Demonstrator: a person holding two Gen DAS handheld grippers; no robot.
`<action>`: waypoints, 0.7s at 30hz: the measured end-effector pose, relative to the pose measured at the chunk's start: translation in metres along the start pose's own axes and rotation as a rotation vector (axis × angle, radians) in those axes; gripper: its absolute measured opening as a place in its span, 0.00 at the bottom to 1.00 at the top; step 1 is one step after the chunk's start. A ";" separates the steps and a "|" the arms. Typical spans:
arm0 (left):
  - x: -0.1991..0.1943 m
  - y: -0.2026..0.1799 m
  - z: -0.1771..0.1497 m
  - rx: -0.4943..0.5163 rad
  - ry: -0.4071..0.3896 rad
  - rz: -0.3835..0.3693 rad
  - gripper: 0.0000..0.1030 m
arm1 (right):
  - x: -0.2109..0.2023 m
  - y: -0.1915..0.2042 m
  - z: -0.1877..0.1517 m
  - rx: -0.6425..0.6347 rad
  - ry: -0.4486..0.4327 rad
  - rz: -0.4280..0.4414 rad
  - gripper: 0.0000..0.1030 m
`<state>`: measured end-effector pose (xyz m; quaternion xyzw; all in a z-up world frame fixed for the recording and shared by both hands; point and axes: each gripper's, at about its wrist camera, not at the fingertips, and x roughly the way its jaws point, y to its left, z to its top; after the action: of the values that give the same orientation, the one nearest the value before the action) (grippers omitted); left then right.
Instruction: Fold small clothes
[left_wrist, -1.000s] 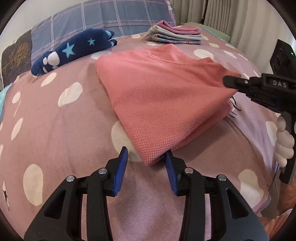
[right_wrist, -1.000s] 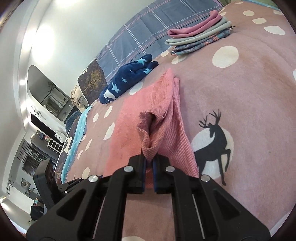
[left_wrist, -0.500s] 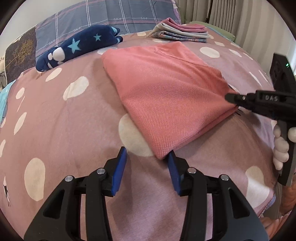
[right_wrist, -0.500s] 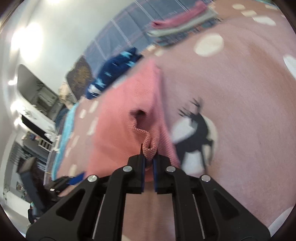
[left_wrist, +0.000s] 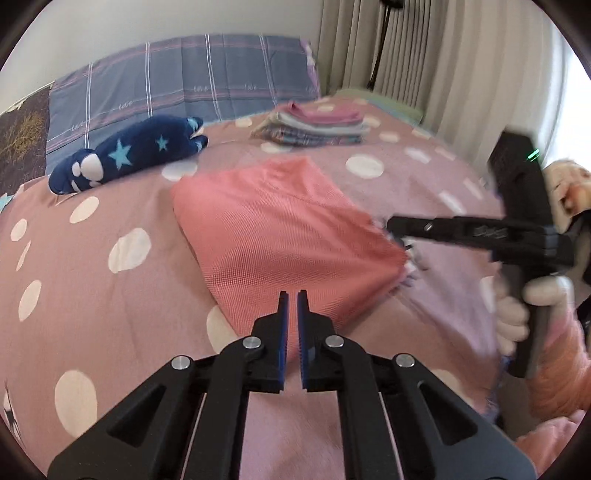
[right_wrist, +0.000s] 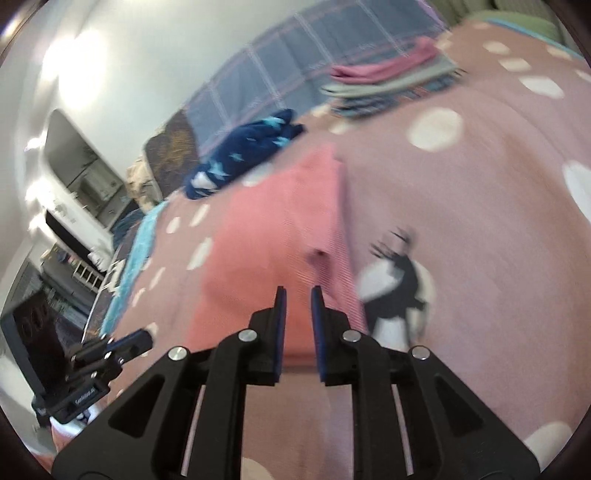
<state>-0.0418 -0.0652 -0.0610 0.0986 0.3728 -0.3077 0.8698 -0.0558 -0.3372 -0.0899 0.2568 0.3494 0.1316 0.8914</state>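
Bedroom scene: pink bedspread with pale polka dots (left_wrist: 92, 295) is filling both views, blue plaid pillow (left_wrist: 184, 81) sitting at 12 o'clock against the wall, beige curtains (left_wrist: 406, 55) hanging at 1 o'clock. Folded salmon-pink waffle-knit garment (left_wrist: 280, 236) is lying flat mid-bed, centre of the left wrist view. Left gripper (left_wrist: 291, 295) is hovering over the garment's near edge at 6 o'clock, blue-padded jaws having just been closing, now nearly together with nothing between them. Right gripper (right_wrist: 297, 291) is sitting over the garment's near corner (right_wrist: 273, 240), jaws having just been opening to a narrow gap, cloth no longer pinched; in the left wrist view it is reaching in from 3 o'clock, held by a gloved hand (left_wrist: 524, 306). Stack of folded small clothes (left_wrist: 317, 125) is resting at 12 o'clock, well apart from the garment. Navy plush toy with light-blue stars (left_wrist: 129, 155) is lying at 10 o'clock. Black deer print (right_wrist: 399, 284) is showing just beside the garment's right edge. Right wrist view is motion-blurred.
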 end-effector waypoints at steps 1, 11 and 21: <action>0.015 0.001 -0.002 0.003 0.041 0.016 0.06 | 0.002 0.005 0.001 -0.019 -0.001 0.020 0.15; 0.039 0.008 -0.022 -0.003 0.111 0.012 0.07 | 0.045 -0.018 -0.001 -0.015 0.100 -0.136 0.00; 0.070 0.008 0.001 -0.034 0.143 -0.039 0.08 | 0.058 0.027 0.047 -0.184 0.063 -0.119 0.07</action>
<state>0.0013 -0.0912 -0.1102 0.0982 0.4411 -0.3105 0.8363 0.0176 -0.3081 -0.0781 0.1483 0.3782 0.1179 0.9061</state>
